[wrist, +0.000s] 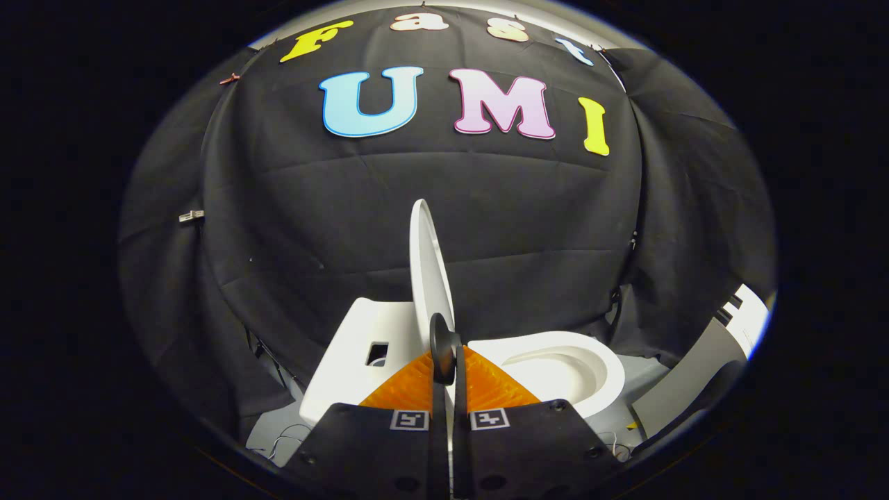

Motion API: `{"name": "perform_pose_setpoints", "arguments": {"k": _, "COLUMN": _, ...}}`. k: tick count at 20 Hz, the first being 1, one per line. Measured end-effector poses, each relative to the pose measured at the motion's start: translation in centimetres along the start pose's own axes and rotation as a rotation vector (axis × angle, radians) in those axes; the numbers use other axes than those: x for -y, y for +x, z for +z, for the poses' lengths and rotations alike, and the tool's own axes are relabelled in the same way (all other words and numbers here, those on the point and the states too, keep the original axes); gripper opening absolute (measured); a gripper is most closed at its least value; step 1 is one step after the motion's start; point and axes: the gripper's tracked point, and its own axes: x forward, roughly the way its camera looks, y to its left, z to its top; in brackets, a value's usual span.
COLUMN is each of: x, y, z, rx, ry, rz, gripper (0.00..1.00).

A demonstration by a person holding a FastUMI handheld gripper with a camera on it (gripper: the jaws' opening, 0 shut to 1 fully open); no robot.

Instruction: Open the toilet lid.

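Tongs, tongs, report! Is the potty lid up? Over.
Tongs shut on lid edge. Lid standing upright, bowl open beside it. Nothing in the way.

Gripper (446, 351) level, pointing forward, both fingers (436, 347) pressed close together, tips nearly touching.

We see a glossy, smooth white plastic toilet lid (429, 267) ahead of us, against matt, creased black cloth wall (528, 222).

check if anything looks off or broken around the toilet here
Nothing stands out. The toilet lid stands raised on edge, pinched between the fingers of the hand-held gripper. The open bowl looks clean and intact, with no spill visible.
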Motion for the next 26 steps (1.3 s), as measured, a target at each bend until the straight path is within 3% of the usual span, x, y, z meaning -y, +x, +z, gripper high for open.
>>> {"name": "perform_pose_setpoints", "arguments": {"k": 10, "x": -3.4, "y": -0.2, "z": -1.0, "rx": 0.000, "ry": -0.060, "rz": 0.034, "gripper": 0.09}}
{"name": "perform_pose_setpoints", "arguments": {"k": 14, "x": -4.9, "y": -0.2, "z": -2.6, "rx": -0.048, "ry": -0.094, "rz": 0.083, "gripper": 0.17}}
{"name": "perform_pose_setpoints", "arguments": {"k": 21, "x": -6.2, "y": -0.5, "z": -2.9, "rx": -0.064, "ry": -0.123, "rz": 0.174, "gripper": 0.98}}
{"name": "perform_pose_setpoints", "arguments": {"k": 26, "x": -7.3, "y": -2.1, "z": -1.5, "rx": -0.033, "ry": -0.072, "rz": 0.264, "gripper": 0.99}}
